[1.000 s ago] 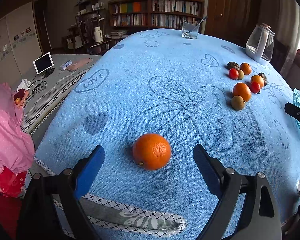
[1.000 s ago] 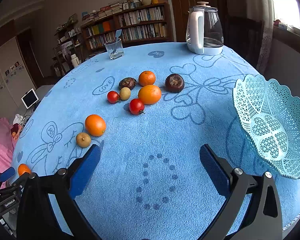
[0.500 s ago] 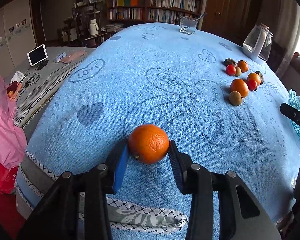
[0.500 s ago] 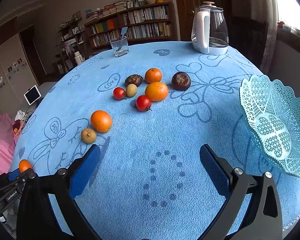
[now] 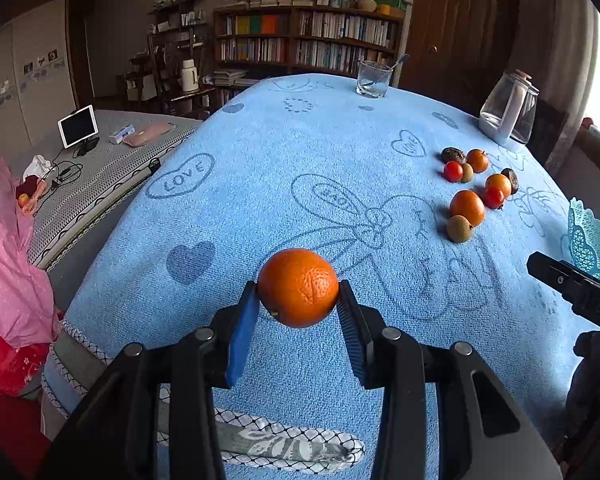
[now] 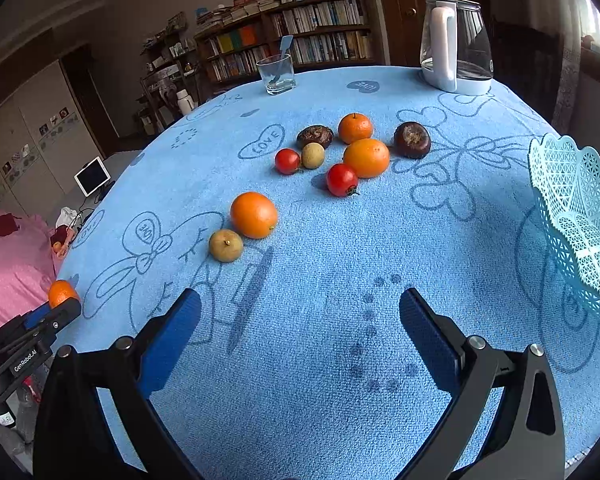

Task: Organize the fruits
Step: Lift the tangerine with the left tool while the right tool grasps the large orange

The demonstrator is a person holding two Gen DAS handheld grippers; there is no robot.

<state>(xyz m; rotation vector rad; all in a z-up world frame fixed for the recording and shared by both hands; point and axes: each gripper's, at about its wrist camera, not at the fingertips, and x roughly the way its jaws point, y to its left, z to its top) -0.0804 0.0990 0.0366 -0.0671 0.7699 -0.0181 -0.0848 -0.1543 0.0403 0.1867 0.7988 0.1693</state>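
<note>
My left gripper (image 5: 298, 300) is shut on an orange (image 5: 298, 287), its blue pads pressing both sides just above the blue cloth (image 5: 280, 168) near the table's near-left edge. The same orange (image 6: 60, 293) shows at the far left of the right wrist view. My right gripper (image 6: 300, 320) stands open over bare cloth with nothing between its fingers. Ahead of it lie several fruits: an orange (image 6: 254, 215) beside a tan round fruit (image 6: 225, 245), two tomatoes (image 6: 342, 179), another orange (image 6: 366, 157), a tangerine (image 6: 355, 128) and dark fruits (image 6: 412, 140). A turquoise lattice basket (image 6: 580, 220) stands at the right.
A glass with a spoon (image 6: 276, 74) and a kettle (image 6: 456, 40) stand at the table's far side. A grey side surface with a tablet (image 5: 78, 126) lies left of the table, and pink fabric (image 5: 8, 264) beside it. Bookshelves fill the back wall.
My left gripper closed around the orange and now holds it slightly higher. The right gripper drifted a little toward the fruit cluster, still open.
</note>
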